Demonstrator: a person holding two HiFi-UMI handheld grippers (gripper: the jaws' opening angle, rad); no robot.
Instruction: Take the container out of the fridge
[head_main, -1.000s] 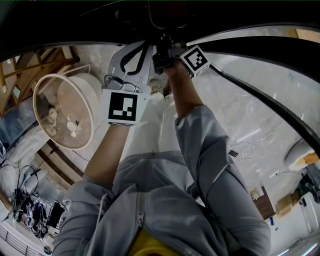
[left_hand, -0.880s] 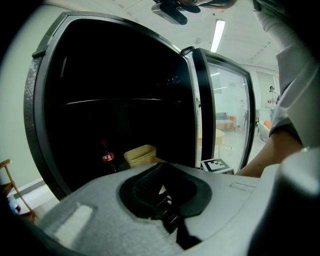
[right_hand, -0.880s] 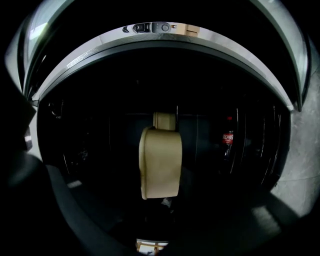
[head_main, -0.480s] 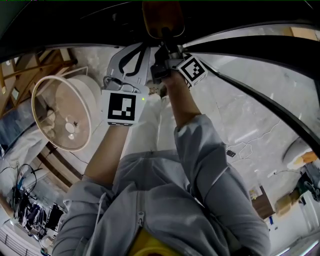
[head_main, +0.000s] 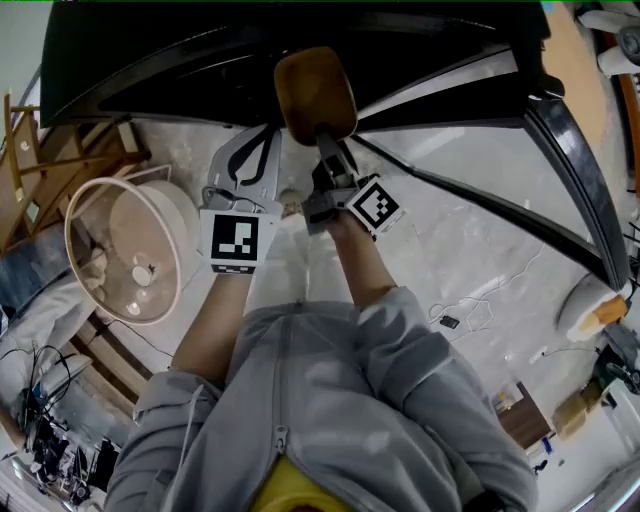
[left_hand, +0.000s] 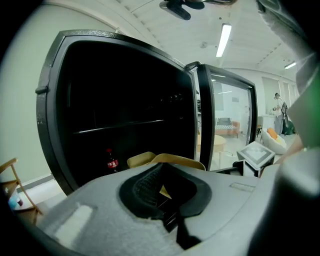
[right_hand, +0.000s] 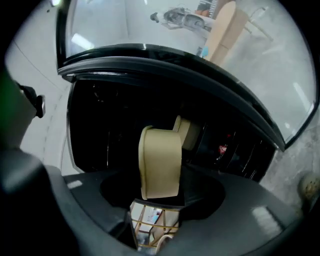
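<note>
My right gripper (head_main: 325, 138) is shut on a tan container (head_main: 315, 92) and holds it in front of the black fridge (head_main: 180, 55), outside its dark opening. In the right gripper view the container (right_hand: 160, 162) stands on edge between the jaws of that gripper (right_hand: 160, 192). A second tan container (right_hand: 187, 131) sits deeper inside the fridge. My left gripper (head_main: 262, 140) hangs just left of the held container, shut and empty. In the left gripper view the tan container (left_hand: 172, 161) shows beyond the left gripper (left_hand: 161, 175).
The fridge's glass door (head_main: 500, 150) stands open to the right. A small cola bottle (left_hand: 111, 161) stands on the fridge's lower shelf. A round cream fan (head_main: 125, 240) and a wooden chair (head_main: 55, 135) stand on the marble floor at left, with cables (head_main: 50, 430) further down.
The right gripper has drawn the tan container back out of the dark fridge opening, so it now shows fully in the light. The left gripper has barely moved.
</note>
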